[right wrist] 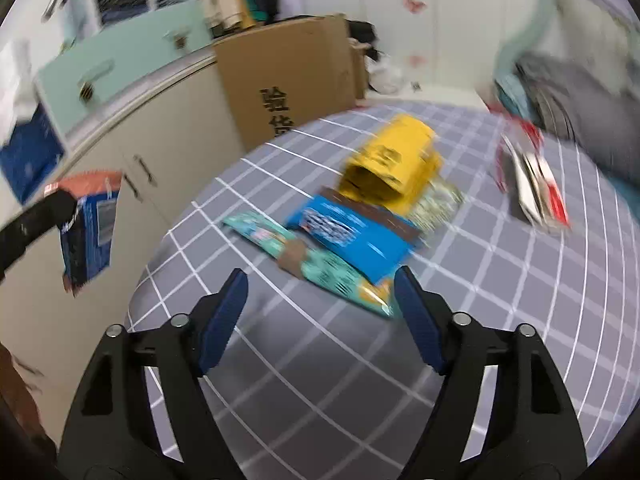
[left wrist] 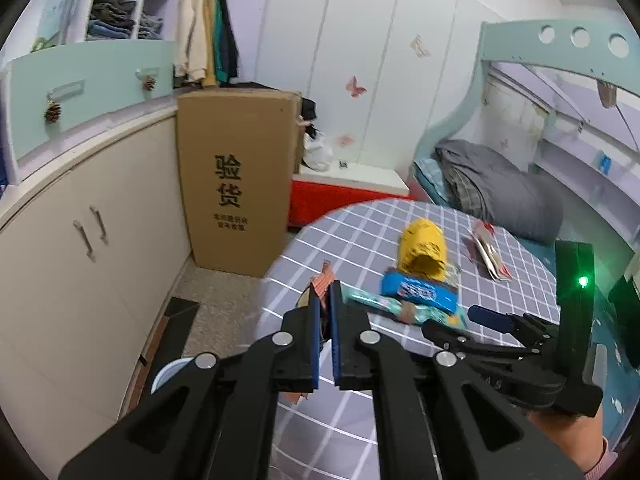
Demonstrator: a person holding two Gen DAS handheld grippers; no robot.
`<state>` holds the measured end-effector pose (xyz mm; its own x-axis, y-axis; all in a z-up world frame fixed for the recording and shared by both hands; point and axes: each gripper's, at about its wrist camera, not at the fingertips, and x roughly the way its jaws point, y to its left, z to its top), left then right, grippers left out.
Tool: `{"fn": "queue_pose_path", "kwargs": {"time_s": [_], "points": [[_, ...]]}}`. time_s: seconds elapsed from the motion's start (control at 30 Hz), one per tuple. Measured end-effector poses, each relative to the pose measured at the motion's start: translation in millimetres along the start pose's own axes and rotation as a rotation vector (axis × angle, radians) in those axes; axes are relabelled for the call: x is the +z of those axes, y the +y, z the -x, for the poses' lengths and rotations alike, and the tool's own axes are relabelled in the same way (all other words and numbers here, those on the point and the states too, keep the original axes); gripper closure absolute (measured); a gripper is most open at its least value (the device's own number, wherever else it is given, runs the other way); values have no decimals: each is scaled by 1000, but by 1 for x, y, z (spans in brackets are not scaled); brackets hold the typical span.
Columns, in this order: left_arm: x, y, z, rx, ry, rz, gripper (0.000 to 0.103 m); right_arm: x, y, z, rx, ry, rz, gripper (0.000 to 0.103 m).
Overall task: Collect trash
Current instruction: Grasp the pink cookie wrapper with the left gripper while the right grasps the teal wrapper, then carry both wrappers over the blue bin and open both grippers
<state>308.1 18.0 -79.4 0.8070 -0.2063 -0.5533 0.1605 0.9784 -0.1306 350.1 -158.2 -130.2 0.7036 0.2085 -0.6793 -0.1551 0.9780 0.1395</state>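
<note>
The left tongs (left wrist: 326, 292) are clamped on a red and blue wrapper (right wrist: 90, 224), holding it off the desk's edge, over the floor beside the cupboard. The right tongs (right wrist: 320, 280) hang wide open above the checked desk (right wrist: 520, 300), just short of a teal packet (right wrist: 320, 268). Behind it lie a blue packet (right wrist: 352, 236), a yellow bag (right wrist: 392, 164) and a red-and-white wrapper (right wrist: 536, 184).

Glossy blue plastic snack wrapper (right wrist: 352, 236); matt grey checked cloth counter (right wrist: 500, 300); plain brown corrugated cardboard box (left wrist: 236, 184); yellow packet (left wrist: 425, 250), perhaps paper.
</note>
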Motion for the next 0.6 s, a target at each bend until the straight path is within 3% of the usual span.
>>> {"fn": "queue_pose_path", "kwargs": {"time_s": [0.1,0.2,0.43,0.53,0.6], "points": [[2,10,-2,25,-4,12,99,10,20,-13,14,22,93,61],[0,21,-5,33,3,26,99,15,31,-30,11,67,163,66],[-9,44,-13,45,34,52,99,23,39,-49,-69,117,296,68],[-11,51,-18,44,46,63,99,27,35,-60,-65,156,292,67],[-13,56,-20,42,53,69,99,27,35,-62,-53,167,277,75]]}}
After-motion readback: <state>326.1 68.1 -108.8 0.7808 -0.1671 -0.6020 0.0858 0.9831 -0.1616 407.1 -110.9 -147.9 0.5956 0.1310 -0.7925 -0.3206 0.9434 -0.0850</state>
